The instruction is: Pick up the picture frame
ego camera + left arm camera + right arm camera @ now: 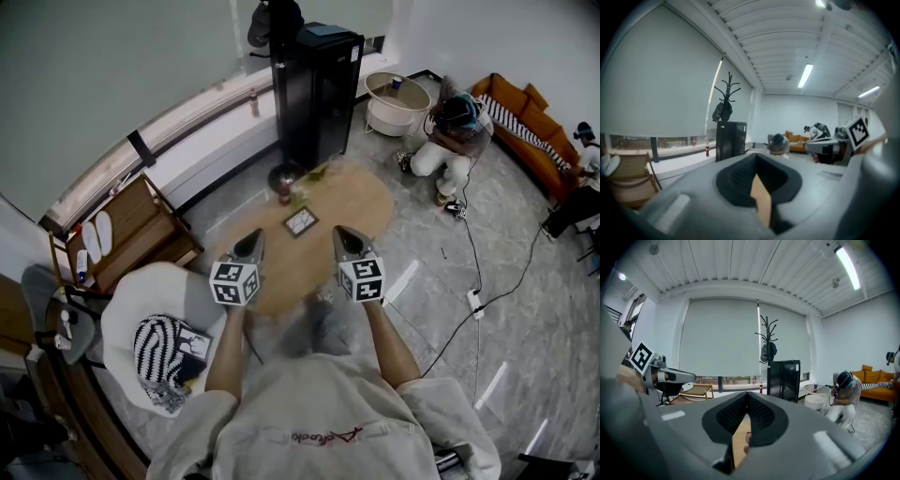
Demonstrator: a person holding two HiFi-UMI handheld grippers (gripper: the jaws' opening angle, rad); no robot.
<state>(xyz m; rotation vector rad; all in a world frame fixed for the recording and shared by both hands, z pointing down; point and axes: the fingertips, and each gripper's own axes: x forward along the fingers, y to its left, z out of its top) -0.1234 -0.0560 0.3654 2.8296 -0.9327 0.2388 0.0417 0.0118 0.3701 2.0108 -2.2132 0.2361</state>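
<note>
Head view, looking steeply down; two hand-held grippers, one per hand, each bearing one marker cube. The left gripper (254,237) and the right gripper (342,233) hang side by side above the near edge of one oval wooden table (347,202); both point away from the wearer. One picture frame (301,222), dark-edged with a pale centre, lies flat on the tabletop; it sits between the two gripper tips and slightly beyond them, touching neither. At the far end of the table stand one dark bowl (284,177) and a few small items too small to identify.

Left gripper view: the tongs of the left gripper (756,161) are closed together with nothing between them; the right gripper (830,146) shows to the side. Right gripper view: the tongs of the right gripper (747,400) are likewise closed together and empty; only a sliver of wooden tabletop shows below the tips.

Surroundings, counted: one black cabinet (317,89) beyond the table, with one coat stand (273,21) just behind it; one white round tub (397,101); one orange sofa (525,120); one white chair (141,300) carrying one striped cushion (157,349); one wooden rack (131,230); two other persons, one crouching (455,141) near the tub, one (583,183) at the right edge.
</note>
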